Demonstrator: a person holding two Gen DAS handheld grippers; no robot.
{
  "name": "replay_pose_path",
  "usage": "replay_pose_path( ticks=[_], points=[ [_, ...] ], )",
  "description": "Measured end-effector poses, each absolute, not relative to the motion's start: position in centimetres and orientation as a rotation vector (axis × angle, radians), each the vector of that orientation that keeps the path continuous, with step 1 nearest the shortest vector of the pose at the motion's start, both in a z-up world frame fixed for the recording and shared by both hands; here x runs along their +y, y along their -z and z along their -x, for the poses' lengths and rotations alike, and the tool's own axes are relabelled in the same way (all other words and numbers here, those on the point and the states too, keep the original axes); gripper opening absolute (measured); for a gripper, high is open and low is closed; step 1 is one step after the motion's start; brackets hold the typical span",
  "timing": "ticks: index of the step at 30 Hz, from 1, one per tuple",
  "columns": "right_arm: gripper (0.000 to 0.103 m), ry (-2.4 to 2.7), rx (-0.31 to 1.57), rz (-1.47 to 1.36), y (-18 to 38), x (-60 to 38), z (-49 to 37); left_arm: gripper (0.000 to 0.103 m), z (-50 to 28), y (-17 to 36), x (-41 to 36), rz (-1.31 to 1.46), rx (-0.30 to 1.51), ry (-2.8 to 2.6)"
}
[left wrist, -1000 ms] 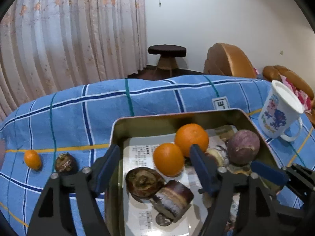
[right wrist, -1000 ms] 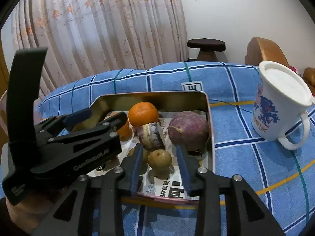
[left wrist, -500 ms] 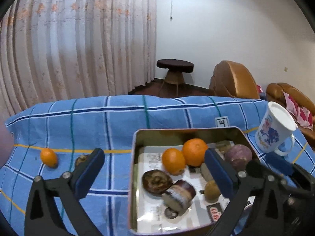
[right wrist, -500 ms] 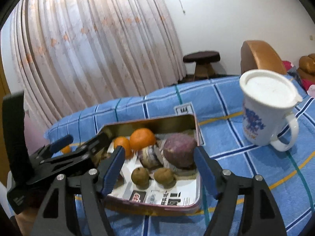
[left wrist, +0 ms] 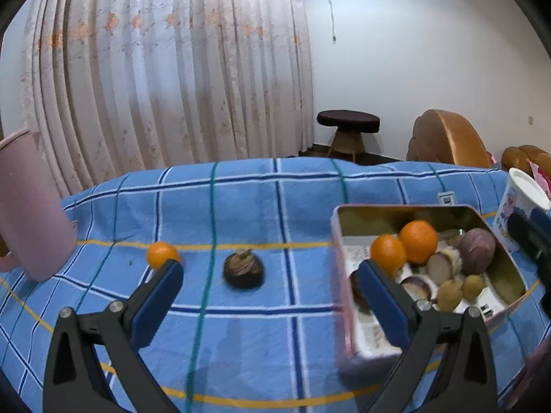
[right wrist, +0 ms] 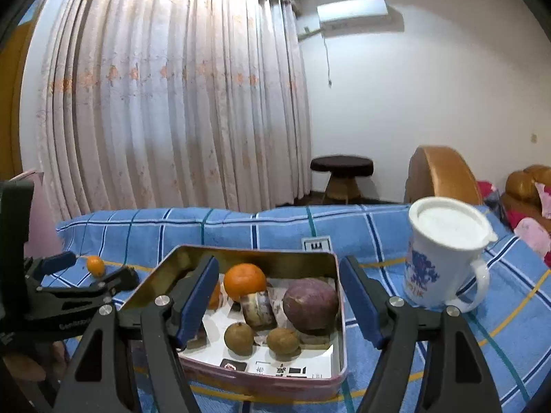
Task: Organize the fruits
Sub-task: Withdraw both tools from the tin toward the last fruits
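A metal tin (left wrist: pixel 406 209) (right wrist: pixel 261 253) on the blue checked cloth holds two oranges (left wrist: pixel 417 236), a purple fruit (right wrist: pixel 311 304), dark mangosteens and small brown fruits (right wrist: pixel 239 338). A small orange (left wrist: pixel 160 254) and a dark mangosteen (left wrist: pixel 243 270) lie loose on the cloth left of the tin. My left gripper (left wrist: pixel 270 292) is open and empty, above the cloth in front of the mangosteen. My right gripper (right wrist: pixel 279 297) is open and empty, raised in front of the tin. The left gripper also shows in the right wrist view (right wrist: pixel 74 275).
A white mug with blue print (right wrist: pixel 444 254) (left wrist: pixel 520 203) stands right of the tin. A pink jug (left wrist: pixel 29 206) stands at the far left. Beyond the table are a curtain, a dark stool (left wrist: pixel 347 130) and brown chairs.
Both grippers have opened wider and pulled back from the tin. The left gripper has swung left, so the loose mangosteen now lies between its fingers' line of sight.
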State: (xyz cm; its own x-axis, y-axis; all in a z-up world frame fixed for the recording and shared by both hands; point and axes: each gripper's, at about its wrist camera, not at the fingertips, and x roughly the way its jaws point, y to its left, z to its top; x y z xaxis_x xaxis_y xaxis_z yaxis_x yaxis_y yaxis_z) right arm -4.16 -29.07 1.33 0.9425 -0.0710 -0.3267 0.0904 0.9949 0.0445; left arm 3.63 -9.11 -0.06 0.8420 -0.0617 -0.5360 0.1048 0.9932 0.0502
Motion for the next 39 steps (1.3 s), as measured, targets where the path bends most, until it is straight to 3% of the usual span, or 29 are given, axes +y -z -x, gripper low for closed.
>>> replay_pose_path(
  ticks=[19,39],
  points=[
    [0.074,0.116,0.364,-0.107,-1.0,-25.0,4.7,0.103,-2.5,0.8,-5.0,-0.049,0.603,0.085],
    [0.073,-0.102,0.523,0.010,0.7,-11.7,-2.6,0.103,-5.9,1.4,8.0,0.028,0.632,-0.162]
  ],
)
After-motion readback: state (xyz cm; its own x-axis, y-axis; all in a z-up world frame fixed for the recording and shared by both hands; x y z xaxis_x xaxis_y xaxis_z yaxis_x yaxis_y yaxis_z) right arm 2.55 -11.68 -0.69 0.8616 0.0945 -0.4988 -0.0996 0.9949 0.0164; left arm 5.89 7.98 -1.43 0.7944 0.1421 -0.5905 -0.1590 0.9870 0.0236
